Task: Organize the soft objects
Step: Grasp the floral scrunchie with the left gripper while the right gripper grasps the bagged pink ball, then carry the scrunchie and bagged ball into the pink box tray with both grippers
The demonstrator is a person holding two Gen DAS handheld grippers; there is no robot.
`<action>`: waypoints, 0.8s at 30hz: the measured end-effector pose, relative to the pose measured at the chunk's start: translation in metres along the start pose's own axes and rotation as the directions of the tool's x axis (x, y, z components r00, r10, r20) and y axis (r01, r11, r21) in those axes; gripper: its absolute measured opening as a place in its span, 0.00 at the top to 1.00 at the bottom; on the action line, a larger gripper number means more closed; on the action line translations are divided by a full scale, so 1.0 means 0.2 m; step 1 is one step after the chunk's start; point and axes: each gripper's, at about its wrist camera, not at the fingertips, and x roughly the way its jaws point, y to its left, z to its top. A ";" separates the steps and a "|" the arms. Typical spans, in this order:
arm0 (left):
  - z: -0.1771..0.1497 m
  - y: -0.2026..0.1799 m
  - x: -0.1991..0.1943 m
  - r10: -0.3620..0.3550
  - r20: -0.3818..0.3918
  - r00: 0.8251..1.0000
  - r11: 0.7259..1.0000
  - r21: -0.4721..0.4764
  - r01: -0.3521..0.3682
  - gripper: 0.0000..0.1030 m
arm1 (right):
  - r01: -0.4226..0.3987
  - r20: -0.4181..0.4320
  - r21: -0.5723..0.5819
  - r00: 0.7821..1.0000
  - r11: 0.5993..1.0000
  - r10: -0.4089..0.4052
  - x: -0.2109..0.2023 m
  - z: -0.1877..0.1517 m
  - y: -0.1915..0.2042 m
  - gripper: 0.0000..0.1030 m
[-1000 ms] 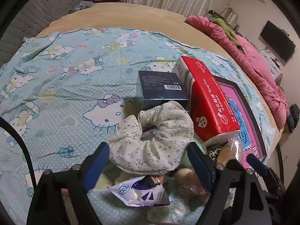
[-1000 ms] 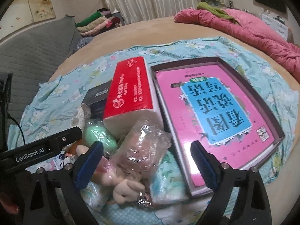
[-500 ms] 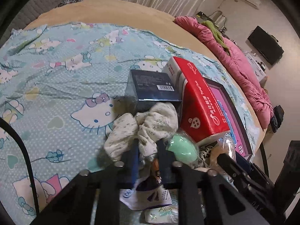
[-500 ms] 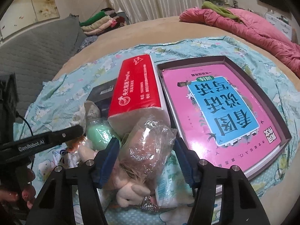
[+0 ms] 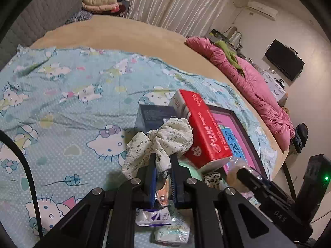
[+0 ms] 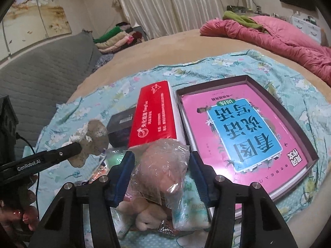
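Observation:
A cream floral scrunchie (image 5: 169, 138) hangs bunched between the pads of my left gripper (image 5: 162, 159), which is shut on it and holds it just above the pile. The right wrist view shows the same scrunchie (image 6: 95, 136) at the tip of the left gripper (image 6: 79, 147). A plush toy in a clear plastic bag (image 6: 165, 177) sits between the blue pads of my right gripper (image 6: 161, 162). Its jaws are closing and both pads press into the bag. Below it lie another pale plush and soft packets.
A red tissue pack (image 6: 155, 115), a dark box (image 6: 121, 124) and a dark tray (image 6: 209, 84) holding a pink book lie just beyond on the cartoon-cat sheet (image 5: 62, 124). A green soft ball (image 5: 192, 169) and wipe packets (image 5: 171, 231) lie underneath. A pink quilt (image 5: 258, 91) lies far right.
My left jaws closed on the scrunchie and raised it off the pile. My right jaws narrowed from wide open until they squeezed the bagged plush.

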 end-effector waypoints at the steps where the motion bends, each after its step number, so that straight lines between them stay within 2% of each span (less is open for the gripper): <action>1: 0.00 -0.02 -0.01 0.001 0.003 1.000 1.000 0.004 -0.001 0.88 | -0.007 -0.003 0.000 1.000 1.000 0.007 0.00 0.00 0.00 0.46; 6: -0.02 -0.11 -0.02 -0.002 0.001 1.000 0.999 0.035 0.002 0.88 | -0.017 -0.008 0.004 1.000 1.000 0.017 -0.02 -0.01 -0.02 0.47; 15: -0.05 -0.38 -0.08 -0.020 0.028 0.999 0.990 0.140 0.016 0.88 | 0.001 0.100 0.035 0.995 0.999 -0.004 -0.18 0.07 -0.14 0.47; 24: -0.10 -0.65 -0.07 -0.018 0.006 1.000 0.975 0.222 0.016 0.88 | 0.011 0.179 0.108 0.983 0.994 -0.031 -0.33 0.12 -0.33 0.47</action>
